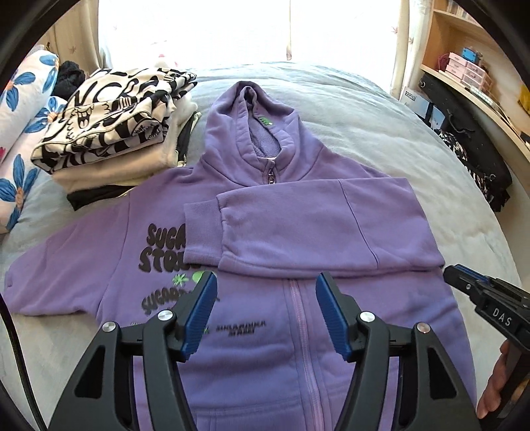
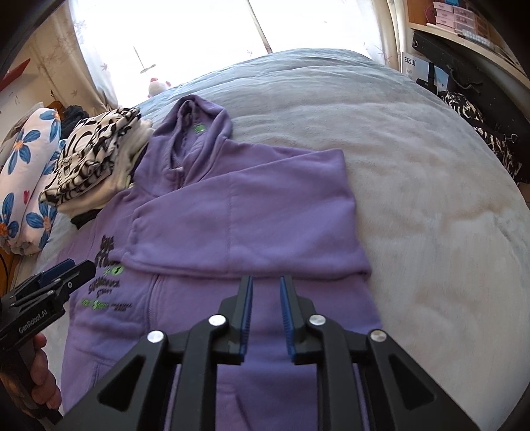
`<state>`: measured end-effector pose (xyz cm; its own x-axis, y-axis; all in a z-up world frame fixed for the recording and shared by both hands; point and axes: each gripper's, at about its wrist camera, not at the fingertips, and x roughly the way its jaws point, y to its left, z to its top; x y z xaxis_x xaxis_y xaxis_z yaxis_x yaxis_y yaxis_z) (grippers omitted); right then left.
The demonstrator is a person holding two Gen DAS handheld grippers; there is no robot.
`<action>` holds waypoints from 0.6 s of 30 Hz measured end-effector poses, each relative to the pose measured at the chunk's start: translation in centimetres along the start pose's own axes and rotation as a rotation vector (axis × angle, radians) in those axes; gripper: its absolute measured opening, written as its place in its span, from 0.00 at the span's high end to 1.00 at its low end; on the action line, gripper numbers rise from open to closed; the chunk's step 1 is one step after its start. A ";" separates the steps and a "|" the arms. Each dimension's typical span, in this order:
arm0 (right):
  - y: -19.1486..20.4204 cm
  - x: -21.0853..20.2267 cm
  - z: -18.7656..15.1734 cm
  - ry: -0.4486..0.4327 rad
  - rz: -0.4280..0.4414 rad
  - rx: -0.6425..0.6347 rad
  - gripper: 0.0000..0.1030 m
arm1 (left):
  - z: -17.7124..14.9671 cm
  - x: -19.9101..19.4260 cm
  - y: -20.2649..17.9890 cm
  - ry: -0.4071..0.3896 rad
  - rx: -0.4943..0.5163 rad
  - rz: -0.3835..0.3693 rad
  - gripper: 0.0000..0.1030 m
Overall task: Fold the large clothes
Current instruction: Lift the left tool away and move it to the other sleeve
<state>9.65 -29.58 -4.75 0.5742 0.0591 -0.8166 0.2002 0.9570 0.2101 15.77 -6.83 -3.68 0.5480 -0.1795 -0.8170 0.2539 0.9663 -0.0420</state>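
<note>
A purple hoodie (image 1: 265,298) lies flat on the bed (image 2: 414,165), one sleeve folded across its chest; left gripper (image 1: 265,311) and right gripper (image 2: 264,318) hover empty above it, jaws apart, best gripping the unfolded sleeve (image 1: 59,285) next.

Bedroom in home. Bed (image 2: 414,172) with pale grey fleece blanket fills both views. Flower-print pillows (image 1: 23,132) at left edge. Stack of folded clothes (image 1: 112,132) on bed beside purple hoodie (image 1: 298,225). Bright window with sheer curtain (image 1: 232,30) behind bed. Wooden shelves (image 1: 470,56) at right hold pink boxes (image 1: 463,69). Small plush toy (image 2: 158,87) by window.
</note>
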 end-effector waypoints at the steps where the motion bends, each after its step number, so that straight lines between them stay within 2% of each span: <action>1: 0.4 -0.2 -0.4 0.001 -0.005 -0.002 0.80 | -0.3 -0.4 0.0 -0.002 0.003 0.004 0.41; 10: 4.2 -1.9 -4.3 0.026 0.022 -0.029 0.77 | -3.8 -4.1 1.0 -0.005 0.001 -0.014 0.41; 18: 10.1 -3.3 -6.3 0.016 0.066 -0.113 0.77 | -6.5 -7.0 6.0 -0.007 -0.042 0.019 0.37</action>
<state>4.78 -18.28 -3.29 0.5702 0.1265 -0.8117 0.0713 0.9767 0.2022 8.26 1.45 -1.96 0.5580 -0.1623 -0.8138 0.2095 0.9765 -0.0511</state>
